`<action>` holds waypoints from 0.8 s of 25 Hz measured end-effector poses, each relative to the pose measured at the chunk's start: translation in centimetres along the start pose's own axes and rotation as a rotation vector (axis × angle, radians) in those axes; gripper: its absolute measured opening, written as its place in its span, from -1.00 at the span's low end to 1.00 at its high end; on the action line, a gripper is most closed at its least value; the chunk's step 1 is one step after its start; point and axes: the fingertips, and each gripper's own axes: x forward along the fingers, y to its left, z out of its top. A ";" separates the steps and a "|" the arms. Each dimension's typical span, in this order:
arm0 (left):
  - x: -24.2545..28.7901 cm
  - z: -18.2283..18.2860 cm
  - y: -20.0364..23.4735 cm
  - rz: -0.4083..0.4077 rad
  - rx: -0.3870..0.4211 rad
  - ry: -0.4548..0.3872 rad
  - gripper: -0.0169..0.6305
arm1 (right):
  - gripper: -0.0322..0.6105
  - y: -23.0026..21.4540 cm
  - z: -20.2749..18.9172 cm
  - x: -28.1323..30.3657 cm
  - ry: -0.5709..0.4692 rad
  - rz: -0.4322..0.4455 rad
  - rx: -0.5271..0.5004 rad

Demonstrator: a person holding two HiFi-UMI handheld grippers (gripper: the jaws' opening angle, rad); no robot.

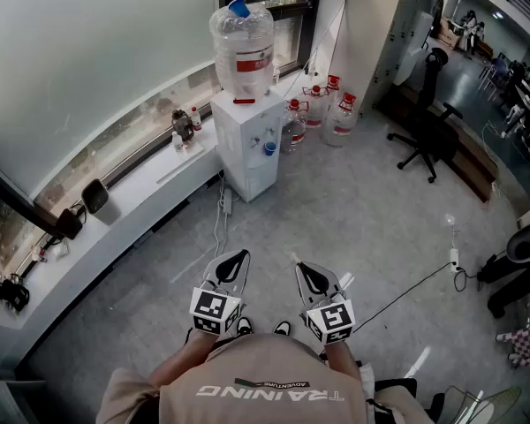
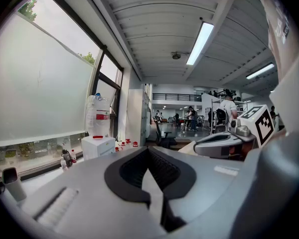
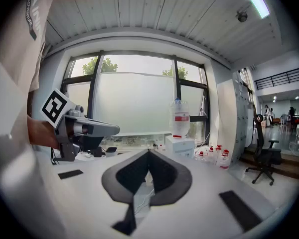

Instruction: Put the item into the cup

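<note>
I see no clear item or cup for the task. A small blue thing (image 1: pixel 270 148) sits at the tap of the white water dispenser (image 1: pixel 246 144); I cannot tell whether it is a cup. A dark cup-like object (image 1: pixel 94 196) stands on the window ledge (image 1: pixel 141 203). My left gripper (image 1: pixel 238 256) and right gripper (image 1: pixel 300 268) are held side by side close to the person's chest, above the grey floor, both pointing at the dispenser. Each is shut with nothing between its jaws, as the left gripper (image 2: pixel 148 149) and right gripper (image 3: pixel 148 152) show in their own views.
A large water bottle (image 1: pixel 241 49) tops the dispenser. Several spare jugs (image 1: pixel 322 117) with red caps stand on the floor to its right. Small bottles (image 1: pixel 184 124) sit on the ledge. A black office chair (image 1: pixel 428 131) is at the far right, a power strip with cable (image 1: pixel 453 259) on the floor.
</note>
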 end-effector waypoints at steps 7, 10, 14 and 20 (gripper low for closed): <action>0.1 -0.2 0.6 -0.004 -0.028 -0.005 -0.92 | -0.87 -0.5 0.2 0.0 0.010 -0.020 0.000; 0.5 -0.2 0.9 -0.016 -0.019 0.002 -0.92 | -0.87 -0.8 0.3 0.2 0.007 -0.035 0.008; 1.2 -0.4 1.2 -0.034 -0.014 0.009 -0.92 | -0.87 -0.7 0.1 0.5 0.013 -0.037 0.013; 2.2 -0.7 2.2 -0.062 -0.004 0.020 -0.92 | -0.87 -1.1 0.4 1.7 0.008 -0.063 0.018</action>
